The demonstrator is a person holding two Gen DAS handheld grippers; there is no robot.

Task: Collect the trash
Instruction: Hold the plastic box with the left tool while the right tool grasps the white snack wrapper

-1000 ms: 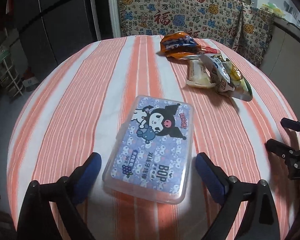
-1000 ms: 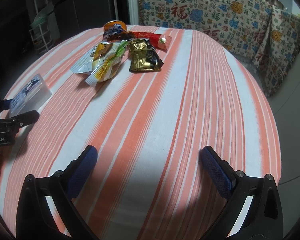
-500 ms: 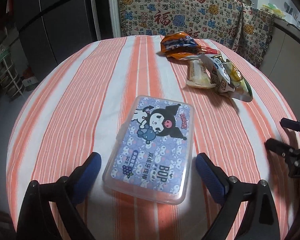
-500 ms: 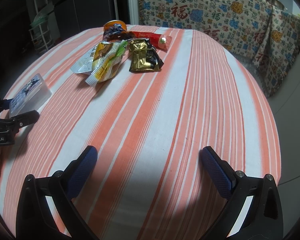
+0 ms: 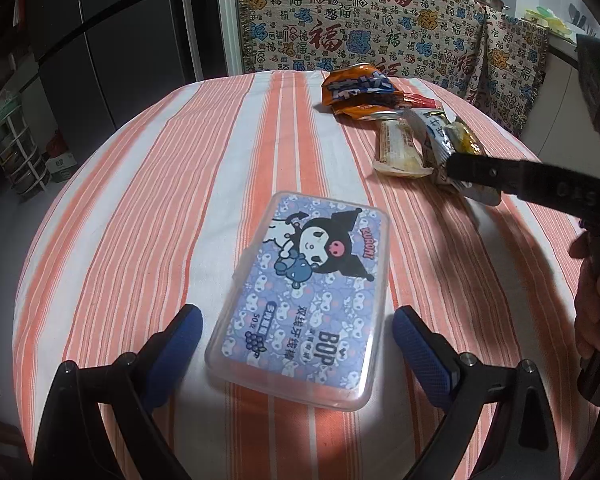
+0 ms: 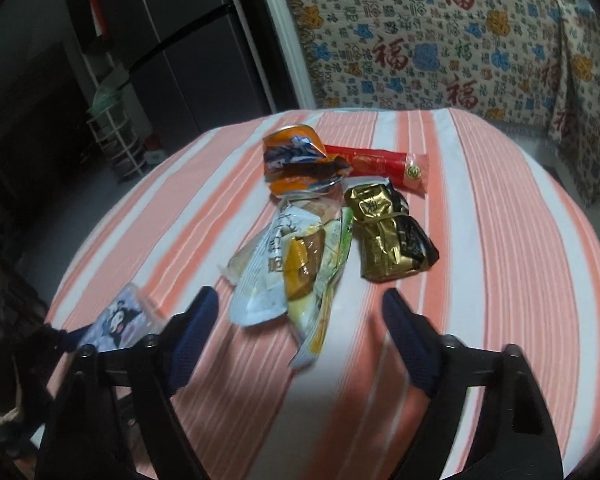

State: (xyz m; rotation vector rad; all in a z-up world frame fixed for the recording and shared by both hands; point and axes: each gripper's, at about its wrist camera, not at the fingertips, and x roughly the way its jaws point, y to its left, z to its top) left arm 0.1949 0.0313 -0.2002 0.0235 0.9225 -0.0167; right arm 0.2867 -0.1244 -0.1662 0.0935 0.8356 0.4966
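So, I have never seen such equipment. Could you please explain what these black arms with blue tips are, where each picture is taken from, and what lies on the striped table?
There is no robot here. A person holds a two-finger gripper in each hand, and a camera on each looks along its fingers.

In the left view, the left gripper stands open around a clear case with a cartoon label, not pressing it. The right gripper reaches in from the side.

In the right view, the right gripper has just been closing on the pale snack wrappers, but its pads do not visibly press them. Beyond lie an orange wrapper, a red tube and a gold packet, all on the striped tablecloth.
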